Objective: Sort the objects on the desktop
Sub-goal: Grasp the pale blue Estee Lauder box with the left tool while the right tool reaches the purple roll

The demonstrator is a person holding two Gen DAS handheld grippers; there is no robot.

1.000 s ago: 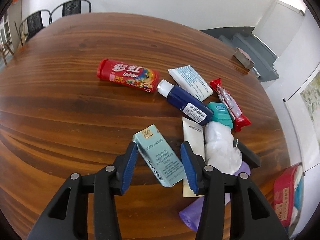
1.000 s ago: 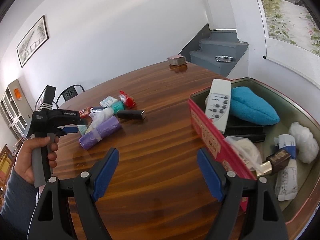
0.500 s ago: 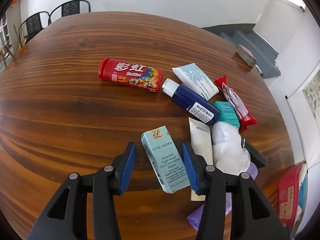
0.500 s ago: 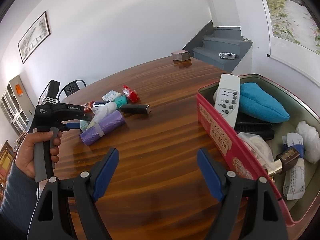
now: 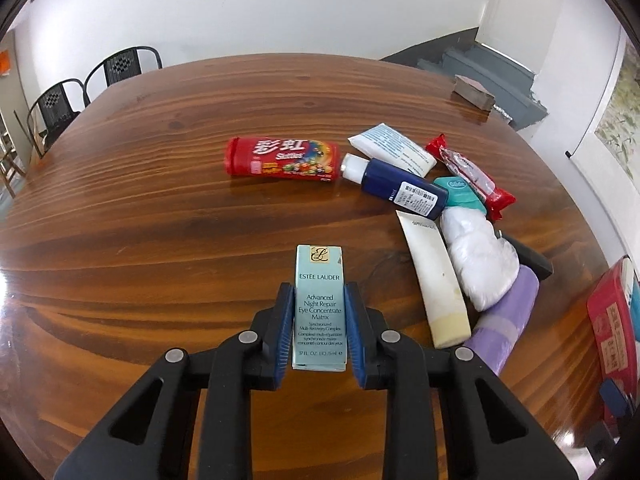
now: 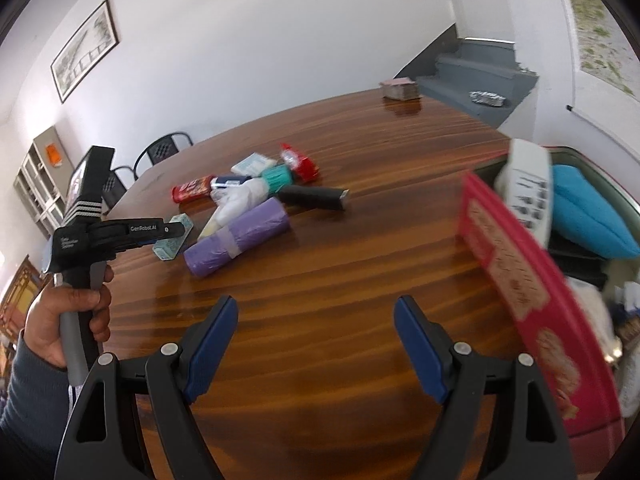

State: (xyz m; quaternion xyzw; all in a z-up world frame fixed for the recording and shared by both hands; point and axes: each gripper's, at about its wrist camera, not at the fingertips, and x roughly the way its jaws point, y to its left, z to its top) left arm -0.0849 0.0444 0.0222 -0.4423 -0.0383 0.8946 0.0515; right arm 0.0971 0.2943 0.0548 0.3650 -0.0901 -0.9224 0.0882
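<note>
Gripping the teal carton (image 5: 319, 308), left gripper (image 5: 319, 304) jaws just closed onto its sides; right gripper (image 6: 316, 336) gapes empty, well apart from carton, beside red box (image 6: 520, 280).

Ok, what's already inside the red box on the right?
In the red box: a white remote control leaning on the near wall, a blue cushion-like pouch, something black under them, and pale items lower down, too blurred to name. The wall hides the box floor.

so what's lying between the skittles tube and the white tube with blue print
The dark blue bottle, its white cap toward the Skittles tube and its body against the white tube; the left wrist view shows it.
</note>
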